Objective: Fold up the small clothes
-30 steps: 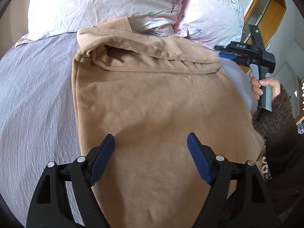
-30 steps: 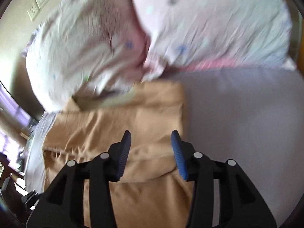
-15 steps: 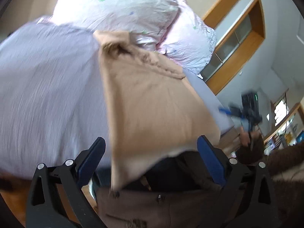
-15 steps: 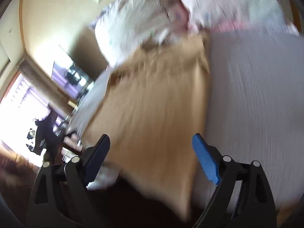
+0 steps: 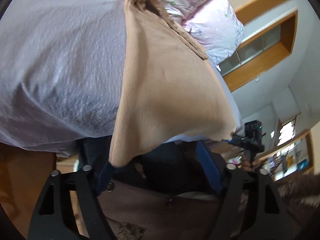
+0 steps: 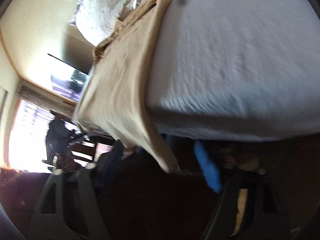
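A tan fleece garment (image 5: pixel 168 84) lies lengthwise on the bed, its near hem hanging over the bed's front edge; it also shows in the right wrist view (image 6: pixel 120 84). My left gripper (image 5: pixel 158 170) is open, low at the bed's edge, with the hem's left corner drooping onto its left finger (image 5: pixel 105 175). My right gripper (image 6: pixel 158 170) is open below the bed edge, with the hem's right corner hanging between its fingers. The right gripper also shows in the left wrist view (image 5: pixel 250 138), by the hem's right corner.
The bed has a pale lilac sheet (image 5: pixel 60 60) and floral pillows (image 5: pixel 210 20) at the far end. My brown coat (image 5: pixel 170 210) fills the foreground below the grippers. A wooden shelf (image 5: pixel 266 46) is on the far wall, a bright window (image 6: pixel 30 124) to the left.
Both grippers have drawn back from over the garment to the bed's front edge and dropped low. The right gripper's jaws have opened wider. The garment lies as before.
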Motion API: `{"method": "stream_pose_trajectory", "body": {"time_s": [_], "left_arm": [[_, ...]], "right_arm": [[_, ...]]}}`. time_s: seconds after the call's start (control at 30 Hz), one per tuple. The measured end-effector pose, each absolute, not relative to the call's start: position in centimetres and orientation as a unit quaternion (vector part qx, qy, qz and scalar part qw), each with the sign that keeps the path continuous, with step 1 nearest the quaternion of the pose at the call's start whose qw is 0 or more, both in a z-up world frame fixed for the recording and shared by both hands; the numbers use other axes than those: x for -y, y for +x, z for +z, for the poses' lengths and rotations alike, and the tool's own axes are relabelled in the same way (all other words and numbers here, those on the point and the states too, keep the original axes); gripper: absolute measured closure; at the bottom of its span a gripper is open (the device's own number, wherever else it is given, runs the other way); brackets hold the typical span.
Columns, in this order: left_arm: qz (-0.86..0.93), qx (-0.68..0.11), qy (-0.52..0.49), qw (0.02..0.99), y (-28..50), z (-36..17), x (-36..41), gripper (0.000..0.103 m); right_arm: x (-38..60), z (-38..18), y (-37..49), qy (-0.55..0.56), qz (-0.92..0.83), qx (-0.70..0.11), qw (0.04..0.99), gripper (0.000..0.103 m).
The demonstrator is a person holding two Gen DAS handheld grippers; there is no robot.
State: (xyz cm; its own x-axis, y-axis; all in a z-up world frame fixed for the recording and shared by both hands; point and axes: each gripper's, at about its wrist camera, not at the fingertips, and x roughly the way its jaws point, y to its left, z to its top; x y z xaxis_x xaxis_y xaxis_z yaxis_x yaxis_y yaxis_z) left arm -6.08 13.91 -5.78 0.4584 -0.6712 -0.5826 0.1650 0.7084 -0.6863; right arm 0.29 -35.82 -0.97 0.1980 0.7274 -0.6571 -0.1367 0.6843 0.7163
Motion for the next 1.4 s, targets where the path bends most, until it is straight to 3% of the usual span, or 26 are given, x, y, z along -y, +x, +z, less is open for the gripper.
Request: {"method": "stream_pose_trajectory", "body": {"time_s": [0.07, 0.1, 0.13, 0.33, 0.57, 0.73, 0.87, 1.03, 1.2, 1.27, 1.33, 1.4], "left_arm": [[-0.264, -0.452, -0.301, 0.797, -5.5, -6.1, -13.8, 0.052], [-0.269, -0.451, -0.320, 0.788, -5.4, -6.3, -14.0, 0.067], [-0.272, -0.449, -0.334, 0.783, -5.4, -6.5, -14.3, 0.077], [-0.246, -0.435, -0.394, 0.771, -5.4, -6.6, -17.0, 0.098], [-0.271, -0.381, -0.357, 0.809, -3.5, 0.8, -16.8, 0.099], [-0.247, -0.327, -0.315, 0.856, 5.9, 7.9, -17.4, 0.099], [-0.193, -0.338, -0.302, 0.870, 16.4, 8.7, -17.4, 0.099], [-0.122, -0.394, -0.315, 0.855, 25.9, 4.7, -18.6, 0.099], [-0.118, -0.405, -0.383, 0.822, 29.0, 2.3, -21.2, 0.099], [-0.123, -0.405, -0.392, 0.817, 29.3, 2.1, -21.7, 0.098], [-0.129, -0.396, -0.413, 0.810, 29.5, 1.9, -22.4, 0.097], [-0.122, -0.375, -0.444, 0.804, 29.0, 1.7, -23.7, 0.092]], "right_arm": [[35.2, -1.3, 0.8, 0.278, 0.324, -0.552, 0.716, 0.091], [34.7, -1.3, 0.8, 0.273, 0.337, -0.551, 0.713, 0.097], [34.3, -1.0, 0.7, 0.265, 0.344, -0.549, 0.714, 0.096], [34.8, 2.2, 0.7, 0.261, 0.363, -0.508, 0.736, 0.097], [34.6, 10.4, 5.4, 0.249, 0.383, -0.401, 0.794, 0.097], [34.5, 14.6, 15.9, 0.285, 0.319, -0.343, 0.836, 0.097], [32.7, 12.3, 26.9, 0.327, 0.234, -0.379, 0.833, 0.097], [31.8, 5.6, 36.7, 0.367, 0.146, -0.453, 0.799, 0.097], [31.2, 2.4, 40.0, 0.381, 0.101, -0.480, 0.784, 0.090], [31.3, 1.7, 40.8, 0.397, 0.095, -0.482, 0.775, 0.054], [31.6, 1.4, 41.7, 0.429, 0.106, -0.468, 0.765, 0.039], [31.6, 1.6, 42.2, 0.428, 0.103, -0.459, 0.772, 0.032]]}}
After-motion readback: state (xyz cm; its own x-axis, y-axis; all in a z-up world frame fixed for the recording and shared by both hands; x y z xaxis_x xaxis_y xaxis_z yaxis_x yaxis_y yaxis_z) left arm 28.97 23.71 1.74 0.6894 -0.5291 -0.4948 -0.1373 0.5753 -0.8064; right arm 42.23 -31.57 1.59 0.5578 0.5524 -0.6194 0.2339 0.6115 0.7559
